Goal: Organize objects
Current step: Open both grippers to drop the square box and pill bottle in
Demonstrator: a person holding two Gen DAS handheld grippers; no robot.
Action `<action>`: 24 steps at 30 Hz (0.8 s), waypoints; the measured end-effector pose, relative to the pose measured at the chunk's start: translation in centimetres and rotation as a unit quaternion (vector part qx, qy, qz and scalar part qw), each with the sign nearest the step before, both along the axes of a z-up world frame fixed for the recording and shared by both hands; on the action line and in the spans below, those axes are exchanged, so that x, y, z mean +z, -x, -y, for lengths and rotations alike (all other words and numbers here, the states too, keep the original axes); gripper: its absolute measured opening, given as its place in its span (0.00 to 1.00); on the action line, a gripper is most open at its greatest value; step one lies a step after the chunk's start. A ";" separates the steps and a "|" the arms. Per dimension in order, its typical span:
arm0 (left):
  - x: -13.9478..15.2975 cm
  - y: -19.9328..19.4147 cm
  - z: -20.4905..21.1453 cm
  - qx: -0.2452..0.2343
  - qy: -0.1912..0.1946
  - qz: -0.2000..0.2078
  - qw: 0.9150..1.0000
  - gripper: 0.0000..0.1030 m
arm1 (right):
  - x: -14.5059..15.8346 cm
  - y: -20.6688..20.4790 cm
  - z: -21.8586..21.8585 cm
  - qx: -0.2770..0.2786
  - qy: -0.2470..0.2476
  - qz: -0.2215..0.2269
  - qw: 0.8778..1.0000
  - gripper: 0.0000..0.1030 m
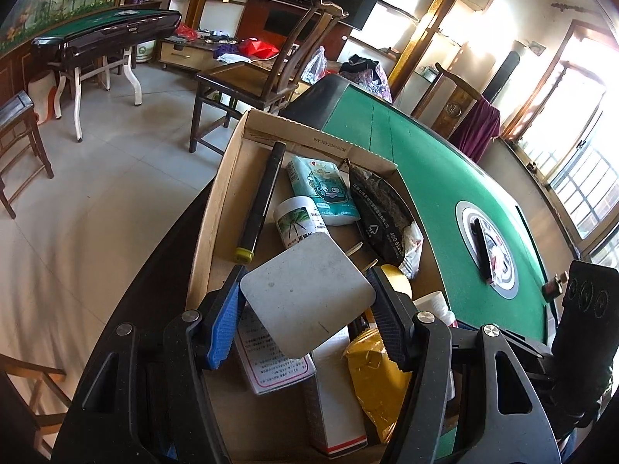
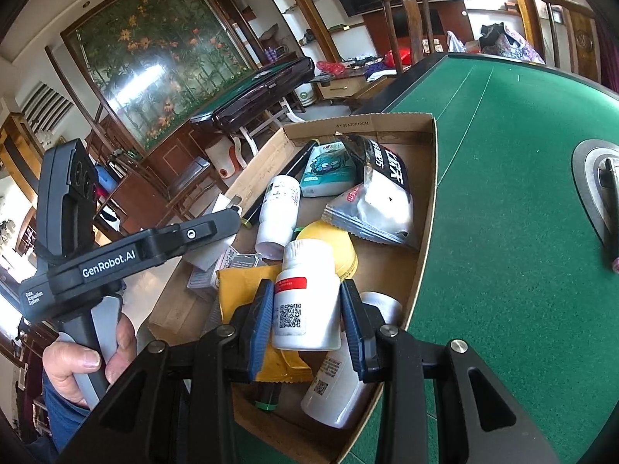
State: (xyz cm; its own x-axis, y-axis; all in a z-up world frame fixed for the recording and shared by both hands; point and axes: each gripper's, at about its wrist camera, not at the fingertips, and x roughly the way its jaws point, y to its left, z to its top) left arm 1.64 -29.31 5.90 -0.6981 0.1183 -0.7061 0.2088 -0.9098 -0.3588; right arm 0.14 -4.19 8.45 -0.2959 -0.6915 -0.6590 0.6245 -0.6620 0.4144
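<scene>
A cardboard box (image 1: 216,201) (image 2: 423,201) sits at the edge of a green felt table (image 1: 437,178) (image 2: 503,193). My left gripper (image 1: 305,309) is shut on a flat grey square plate (image 1: 305,294), held above the box's contents. My right gripper (image 2: 305,317) is shut on a white pill bottle (image 2: 305,294) with a red label stripe and a QR code, also over the box. Inside lie a white canister (image 1: 298,220) (image 2: 280,208), a teal tissue pack (image 1: 325,189) (image 2: 329,172), a black snack bag (image 1: 383,208) (image 2: 379,189), a yellow packet (image 1: 375,379) (image 2: 240,290) and a black tube (image 1: 261,201).
A round plate (image 1: 487,247) (image 2: 592,181) in the table's middle holds a dark stick. A second white bottle (image 2: 340,386) lies under my right gripper. A hand (image 2: 89,363) grips the left device. Wooden chairs (image 1: 255,81) and another green table (image 1: 104,34) stand beyond.
</scene>
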 end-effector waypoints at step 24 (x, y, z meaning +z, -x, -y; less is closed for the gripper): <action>1.7 0.1 -0.7 -0.004 -0.001 -0.013 1.000 0.61 | 1.6 -1.3 -2.0 0.006 0.044 -0.024 0.999 0.35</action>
State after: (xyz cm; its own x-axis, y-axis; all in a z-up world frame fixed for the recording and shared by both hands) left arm 1.51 -28.58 7.64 -0.7158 0.1246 -0.6871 0.1925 -0.9106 -0.3658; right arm 1.39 -2.19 10.03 -0.3166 -0.7494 -0.5816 0.6522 -0.6172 0.4402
